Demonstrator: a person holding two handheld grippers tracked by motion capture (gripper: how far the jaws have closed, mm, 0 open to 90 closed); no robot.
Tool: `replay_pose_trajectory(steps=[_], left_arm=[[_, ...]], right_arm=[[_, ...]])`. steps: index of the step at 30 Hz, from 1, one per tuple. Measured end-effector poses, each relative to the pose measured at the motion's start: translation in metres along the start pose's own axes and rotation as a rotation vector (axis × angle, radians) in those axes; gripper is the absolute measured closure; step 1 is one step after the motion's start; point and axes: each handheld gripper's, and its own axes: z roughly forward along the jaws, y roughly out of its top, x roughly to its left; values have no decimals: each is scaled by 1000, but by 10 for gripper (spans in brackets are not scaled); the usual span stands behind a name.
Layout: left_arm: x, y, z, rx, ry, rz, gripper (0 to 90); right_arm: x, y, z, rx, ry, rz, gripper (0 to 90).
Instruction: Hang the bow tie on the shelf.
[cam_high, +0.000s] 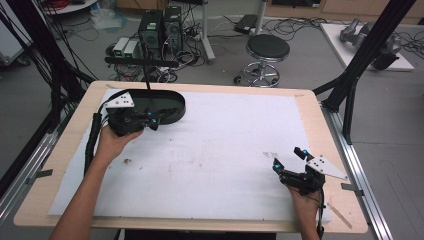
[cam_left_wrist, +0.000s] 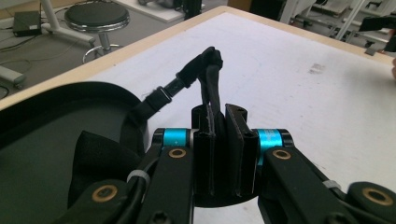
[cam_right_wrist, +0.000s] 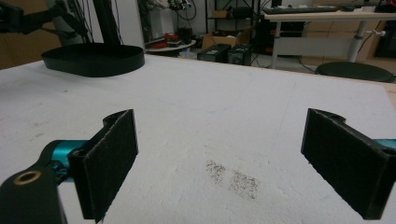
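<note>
Round black stool (cam_high: 267, 48) on floor, beyond table's far edge, well apart from both grippers; computer towers (cam_high: 161, 27) farther left.

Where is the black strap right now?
The black strap is pinched in the left gripper, rising over the black tray's rim at the table's far left.

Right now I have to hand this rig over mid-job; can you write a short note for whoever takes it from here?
Left hand-held gripper: shut on a black strap at the near rim of the black tray, far left of the table. The strap runs up from the jaws, loops over and trails back into the tray, where more black material lies.
Right hand-held gripper: open, holding nothing, low over the white mat at the near right, above a dark smudge.
Done: strap gripped.
Left: judging by the grip, lift the strap out of the tray and set it on the mat; the right gripper is free to help.
</note>
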Motion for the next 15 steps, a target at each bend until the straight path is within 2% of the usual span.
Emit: replay_pose_trajectory(steps=[6, 8, 10, 15], left_arm=[[8, 24, 11, 9, -15, 28, 816], [9, 26, 12, 1, -13, 30, 816], [18, 33, 14, 9, -7, 21, 816], [27, 42, 14, -2, -2, 11, 816]], right_arm=[[0, 0, 0, 2, -2, -2, 101], [0, 0, 0, 5, 0, 1, 102], [1, 0, 0, 5, 1, 3, 102], [1, 0, 0, 3, 2, -1, 102]])
